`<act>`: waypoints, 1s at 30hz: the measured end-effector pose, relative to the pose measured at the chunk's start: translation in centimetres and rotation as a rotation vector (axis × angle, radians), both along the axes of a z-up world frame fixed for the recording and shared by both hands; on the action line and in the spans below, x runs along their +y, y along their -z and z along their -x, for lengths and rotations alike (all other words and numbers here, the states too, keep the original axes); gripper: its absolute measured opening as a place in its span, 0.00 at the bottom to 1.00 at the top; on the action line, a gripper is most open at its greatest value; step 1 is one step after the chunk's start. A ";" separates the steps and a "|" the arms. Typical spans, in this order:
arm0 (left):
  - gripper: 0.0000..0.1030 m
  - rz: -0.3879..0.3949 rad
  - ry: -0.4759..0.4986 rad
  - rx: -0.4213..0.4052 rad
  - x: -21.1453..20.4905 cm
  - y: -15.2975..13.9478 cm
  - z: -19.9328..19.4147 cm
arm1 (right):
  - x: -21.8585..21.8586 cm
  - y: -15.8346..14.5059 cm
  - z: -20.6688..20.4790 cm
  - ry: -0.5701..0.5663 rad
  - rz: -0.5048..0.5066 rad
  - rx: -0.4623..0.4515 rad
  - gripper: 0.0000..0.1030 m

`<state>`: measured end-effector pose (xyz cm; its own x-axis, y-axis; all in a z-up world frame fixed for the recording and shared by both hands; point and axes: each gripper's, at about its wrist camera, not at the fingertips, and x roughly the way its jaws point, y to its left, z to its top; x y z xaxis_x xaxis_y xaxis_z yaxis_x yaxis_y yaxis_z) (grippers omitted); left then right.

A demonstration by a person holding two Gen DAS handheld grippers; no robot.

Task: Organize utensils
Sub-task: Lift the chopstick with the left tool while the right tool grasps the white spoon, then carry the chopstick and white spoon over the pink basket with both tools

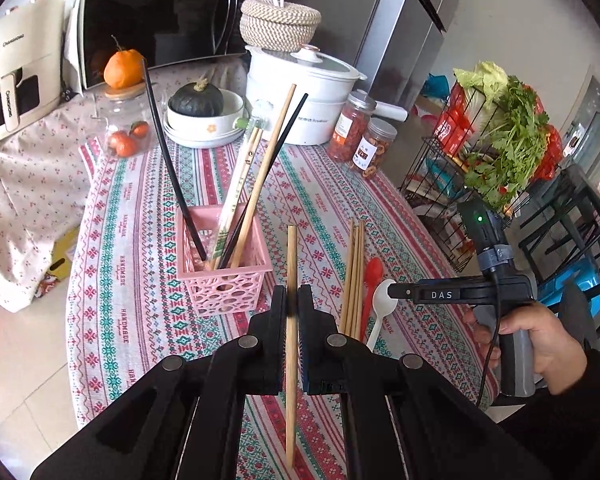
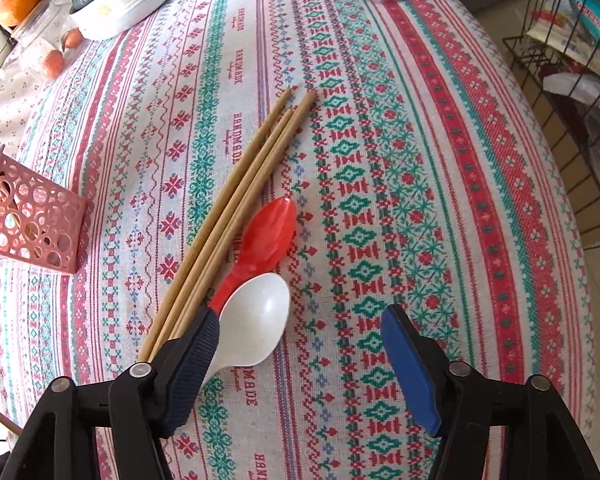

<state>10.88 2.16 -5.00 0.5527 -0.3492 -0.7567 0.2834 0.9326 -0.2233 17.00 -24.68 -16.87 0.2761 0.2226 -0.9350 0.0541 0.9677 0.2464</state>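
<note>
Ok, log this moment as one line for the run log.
left gripper: shut on wooden chopstick near pink basket | right gripper: open over white spoon | red spoon, chopstick bundle: on tablecloth

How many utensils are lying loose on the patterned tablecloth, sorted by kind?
Plain wooden chopsticks: 3
Red plastic spoon: 1
White plastic spoon: 1
Total: 5

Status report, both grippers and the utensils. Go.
Left gripper shut on wooden chopstick, near pink basket. Right gripper open over white spoon. Nothing blocking.
</note>
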 end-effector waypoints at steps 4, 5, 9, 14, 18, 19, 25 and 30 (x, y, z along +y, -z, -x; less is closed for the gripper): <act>0.05 -0.004 -0.002 -0.001 0.2 0.0 0.3 | 0.1 0.9 -0.2 0.010 -0.041 0.019 0.46; 0.05 -0.003 -0.003 0.001 0.4 0.0 0.3 | 0.2 1.1 -0.2 0.010 -0.050 0.023 0.45; 0.05 -0.004 -0.007 -0.004 0.4 -0.1 0.4 | 0.5 1.3 -0.2 -0.010 -0.071 0.019 0.24; 0.05 -0.016 -0.011 -0.022 0.4 -0.5 0.6 | 1.2 0.9 0.2 -0.036 -0.051 0.008 0.06; 0.05 -0.009 -0.025 -0.034 0.9 -1.0 0.9 | 1.7 -0.9 1.0 -0.048 -0.032 -0.043 0.04; 0.05 -0.008 -0.027 -0.040 1.0 -1.1 1.0 | 1.9 -1.5 1.3 -0.051 -0.026 -0.062 0.03; 0.05 -0.003 -0.034 -0.092 1.7 -2.8 1.9 | 2.6 -5.7 3.2 -0.066 -0.005 -0.192 0.02; 0.05 0.008 -0.043 -0.160 2.4 -4.8 3.0 | 3.6 -9.2 4.2 -0.086 0.007 -0.311 0.02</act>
<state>7.90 4.52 -0.24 0.6807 -0.3279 -0.6551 0.2757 0.9432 -0.1856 12.77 -21.09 -7.65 0.5294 0.2517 -0.8102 -0.1050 0.9671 0.2318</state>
